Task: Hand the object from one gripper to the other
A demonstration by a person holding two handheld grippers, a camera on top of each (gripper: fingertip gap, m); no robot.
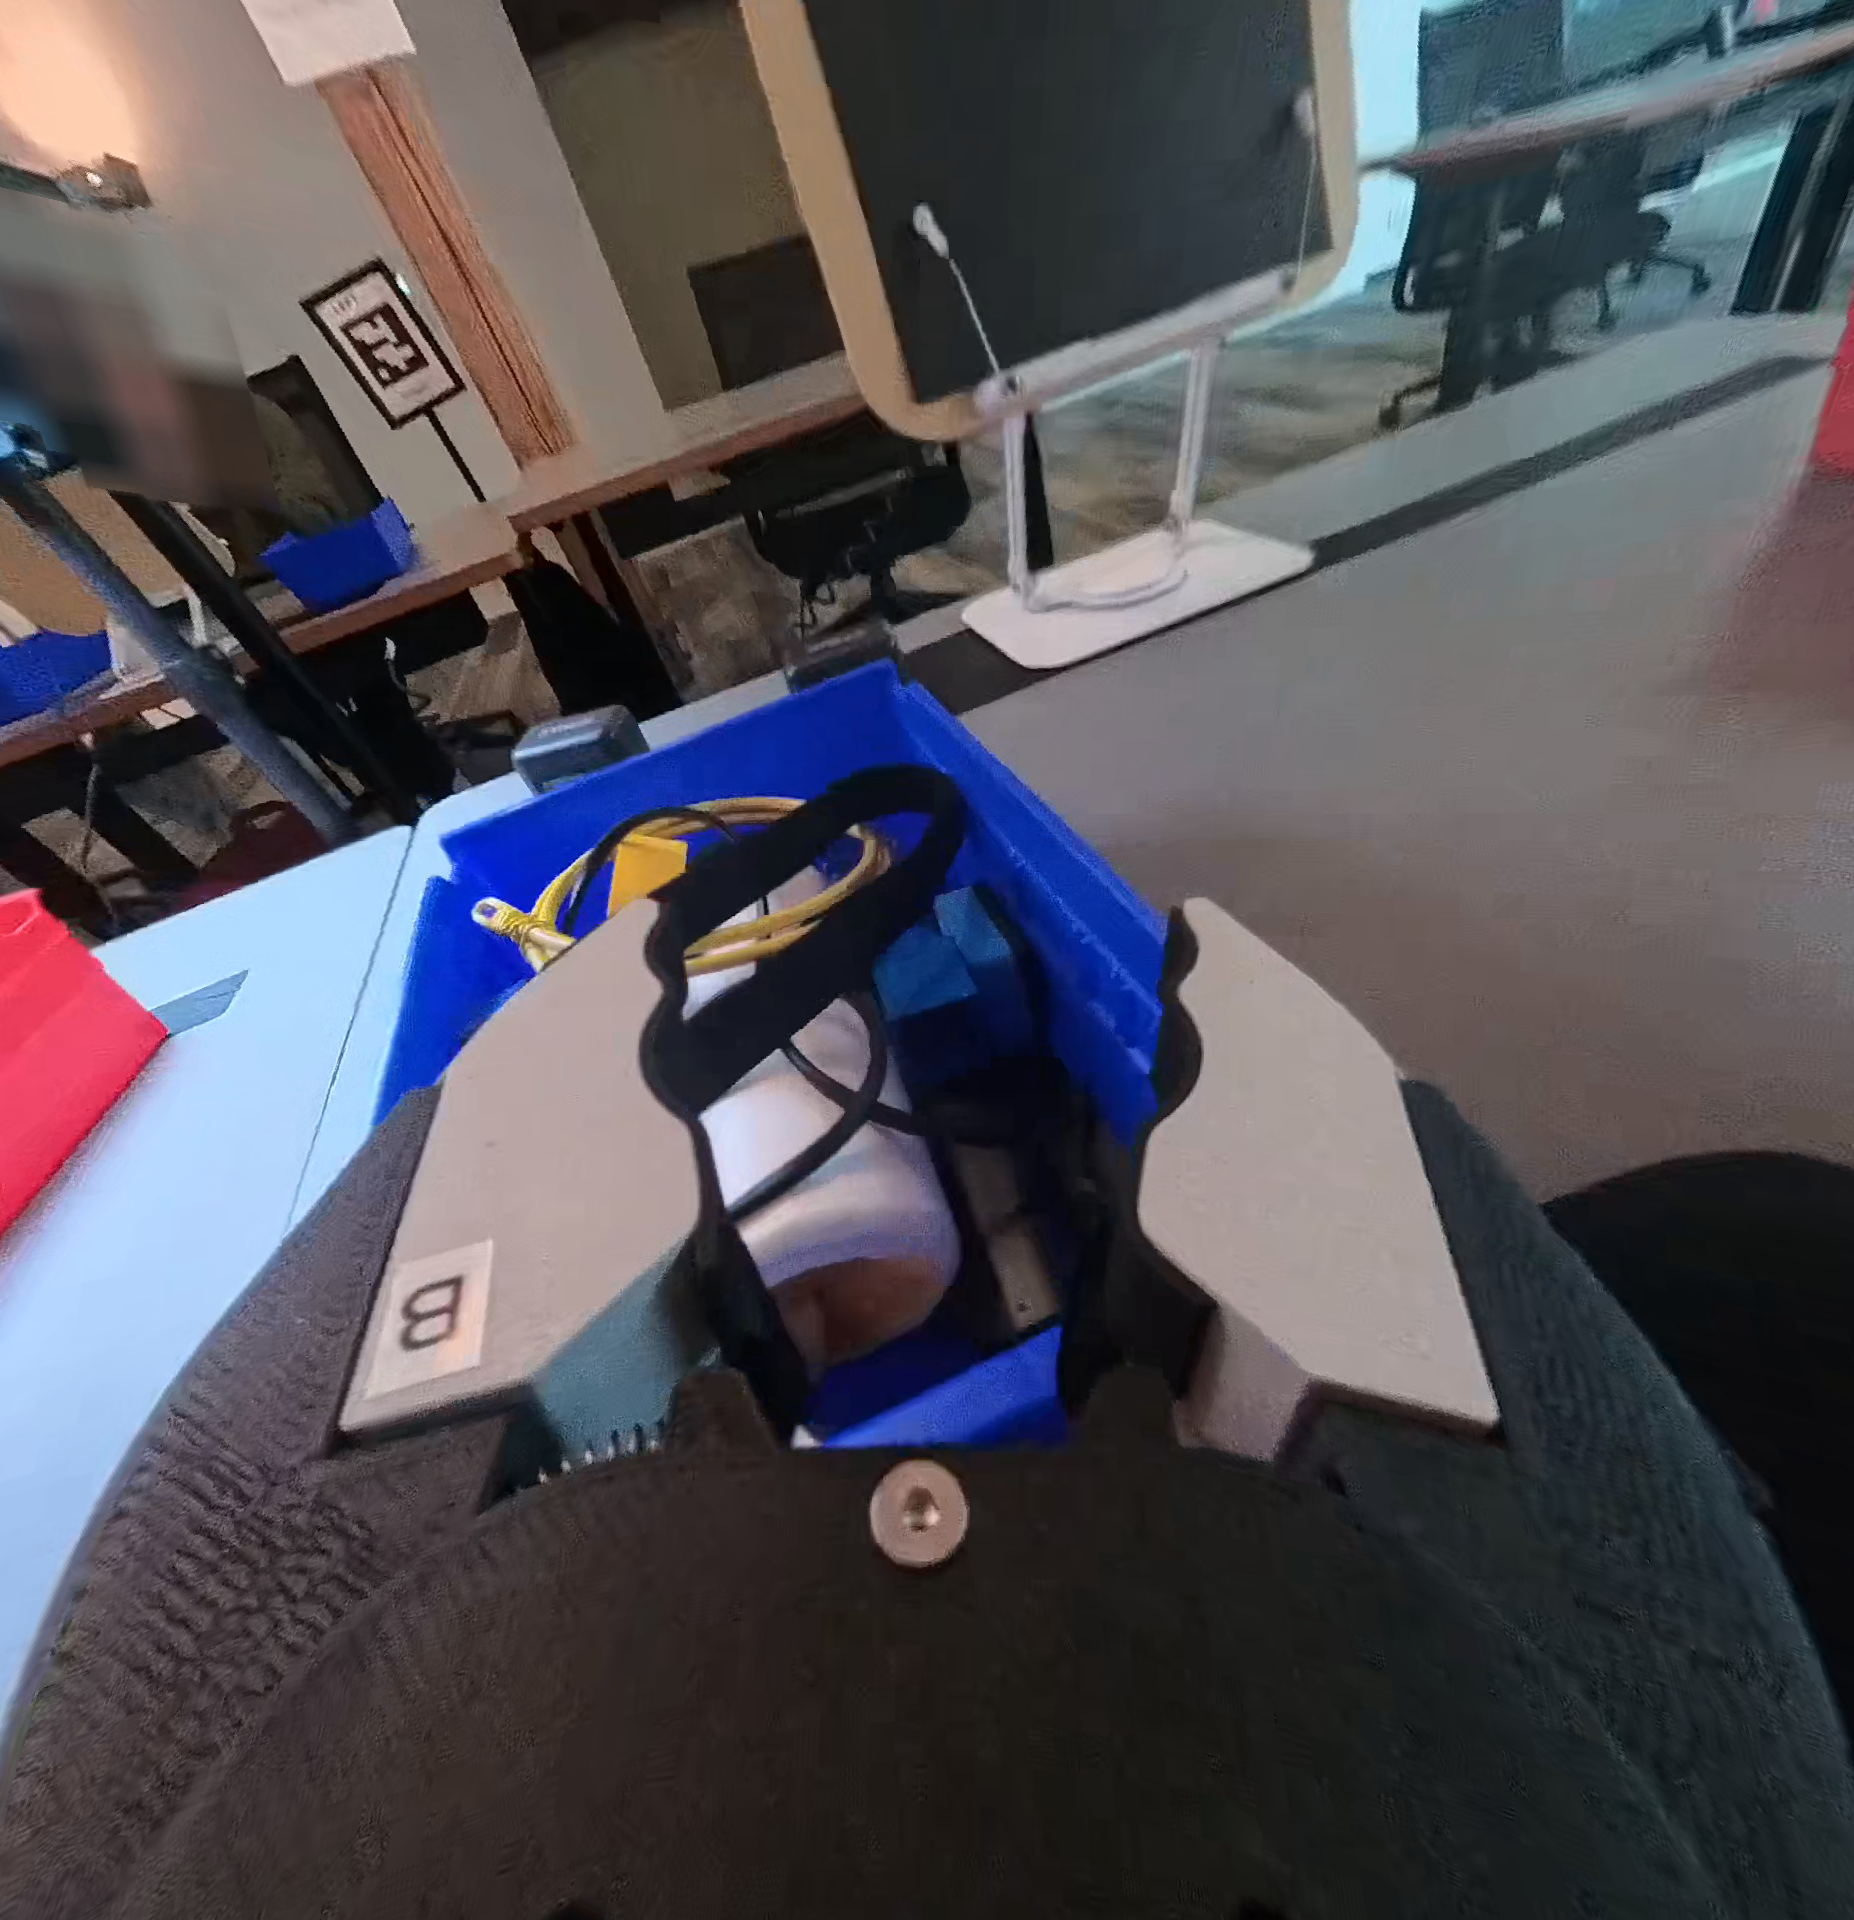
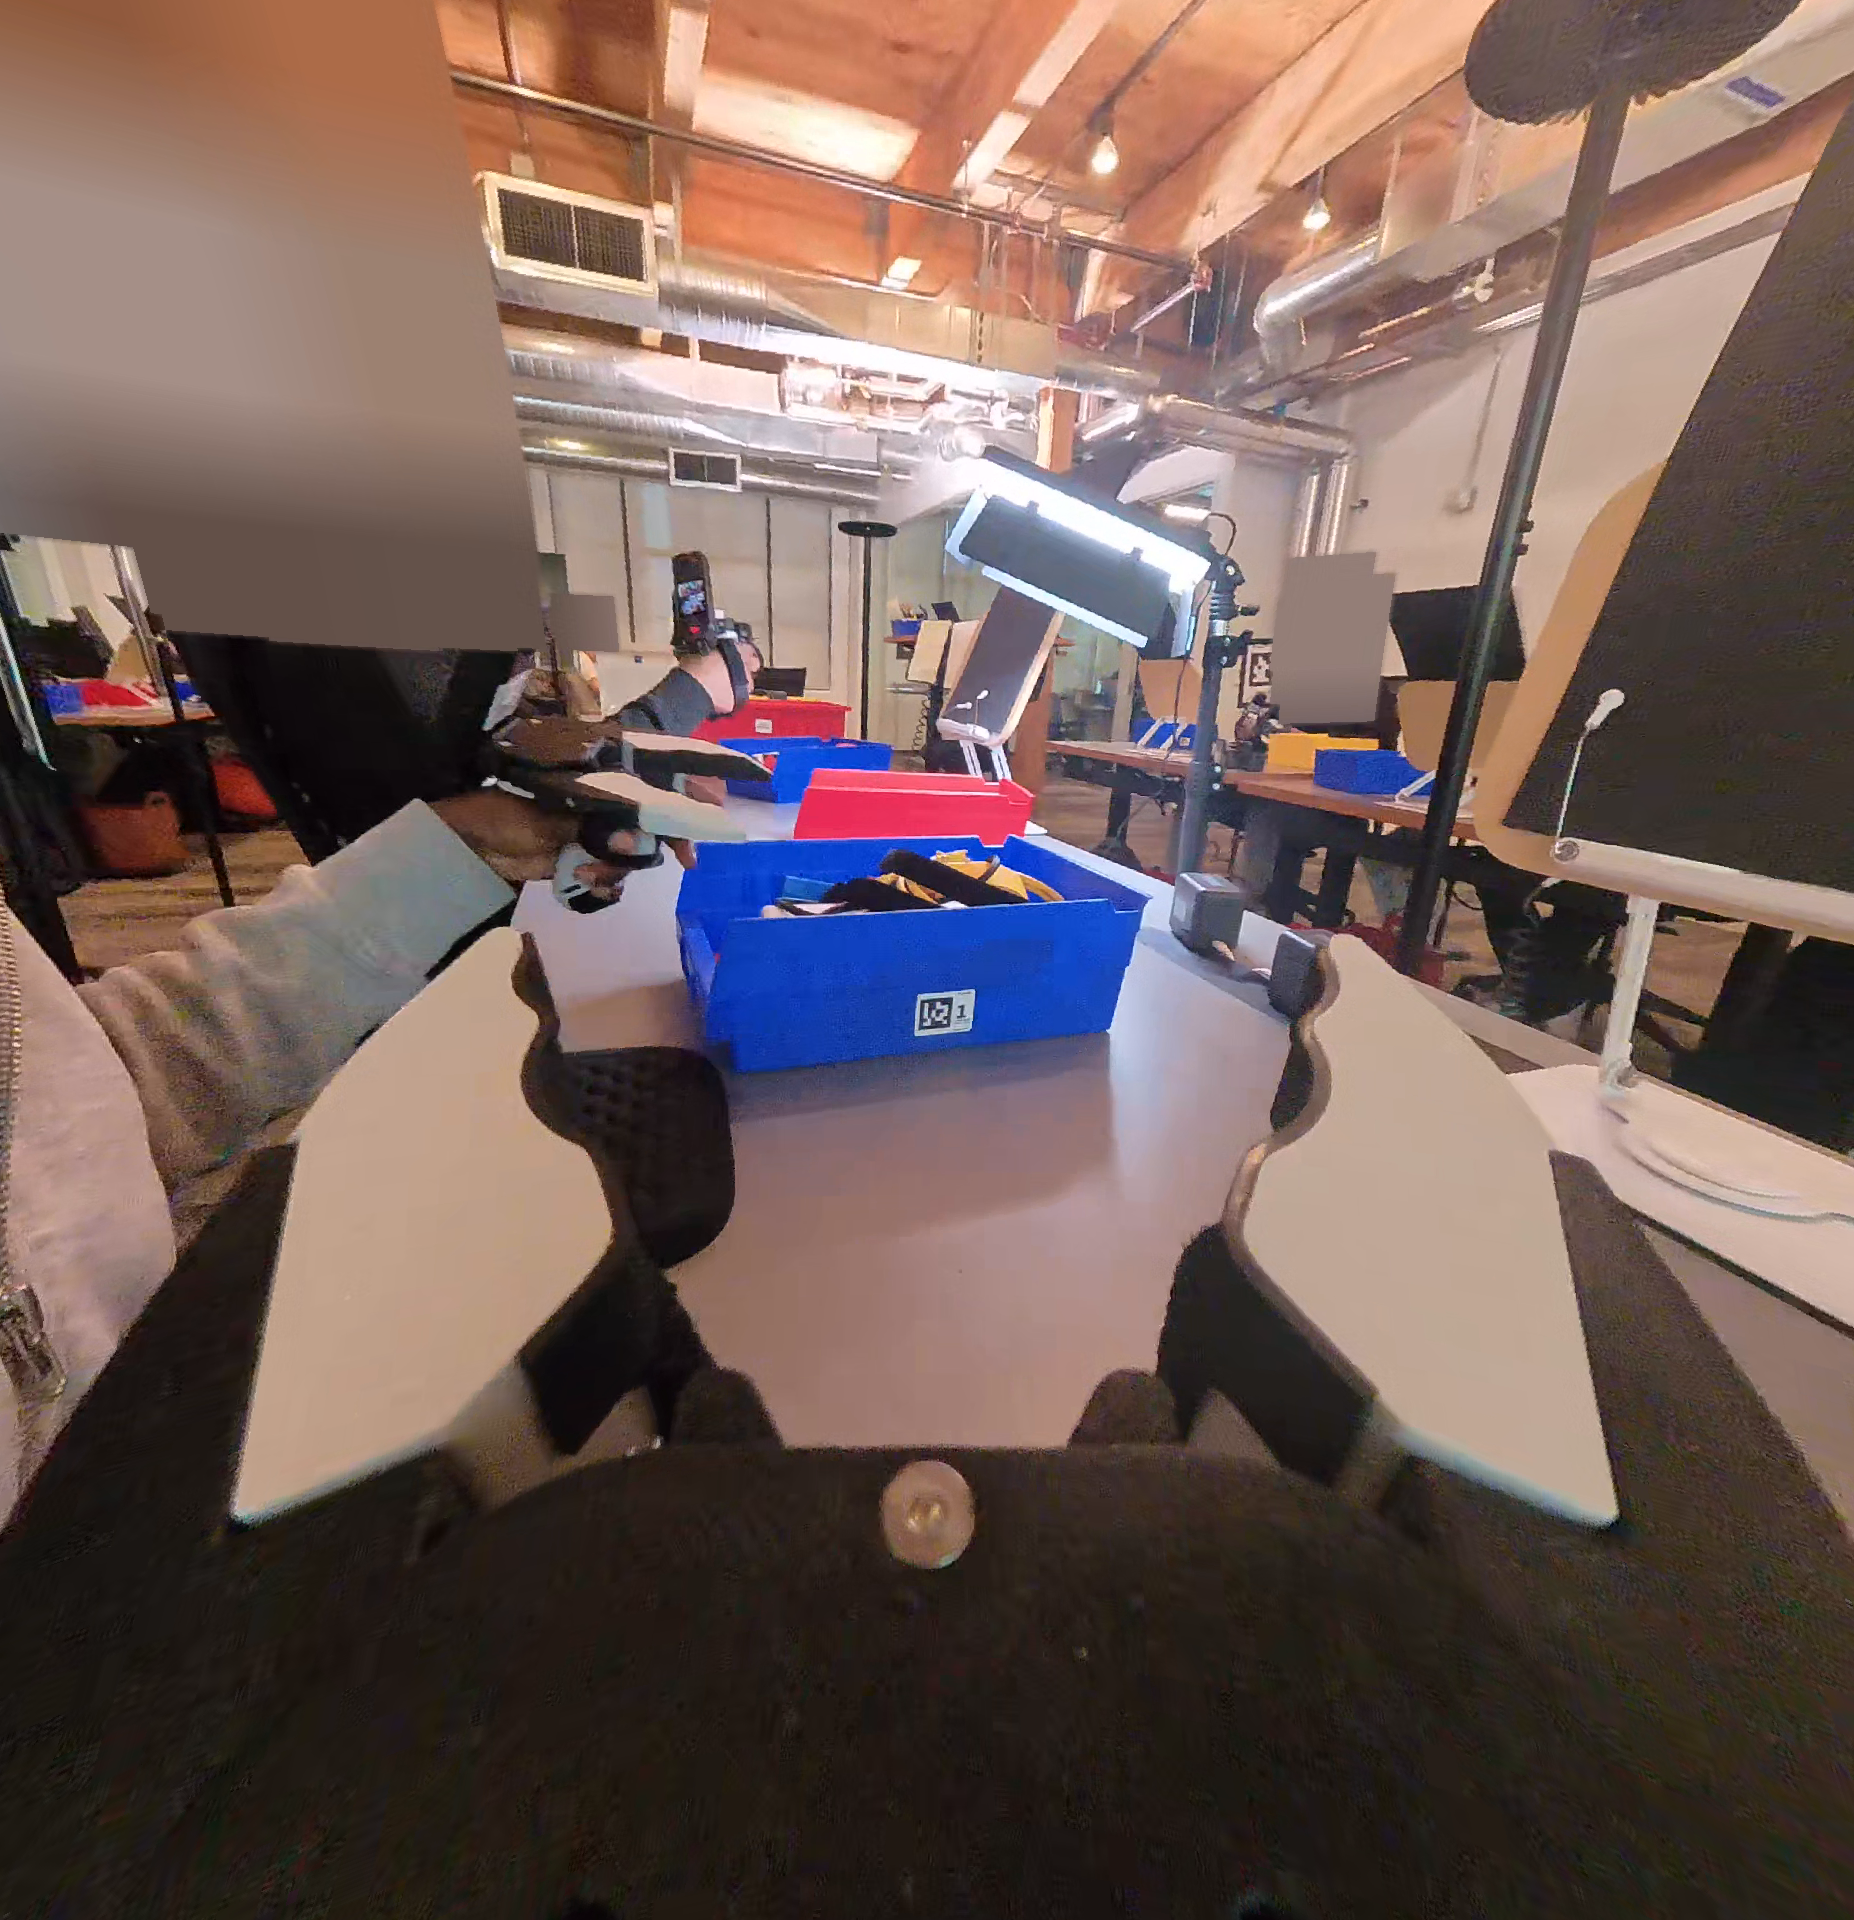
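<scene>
A blue bin stands on the grey table and holds a coiled yellow cable, a black strap, a white roll and a blue block. My left gripper is open and empty, hovering over the bin with its fingers on either side of the contents. In the right wrist view the left gripper is at the bin's far left edge, held by a hand. My right gripper is wide open and empty, low over the table in front of the bin.
A red bin lies behind the blue one and also shows in the left wrist view. A dark panel on a white stand is to the right. Small grey devices sit beside the bin. A black mesh object lies near my right gripper's left finger. Some 35 centimeters of space lies between my two pairs of fingers.
</scene>
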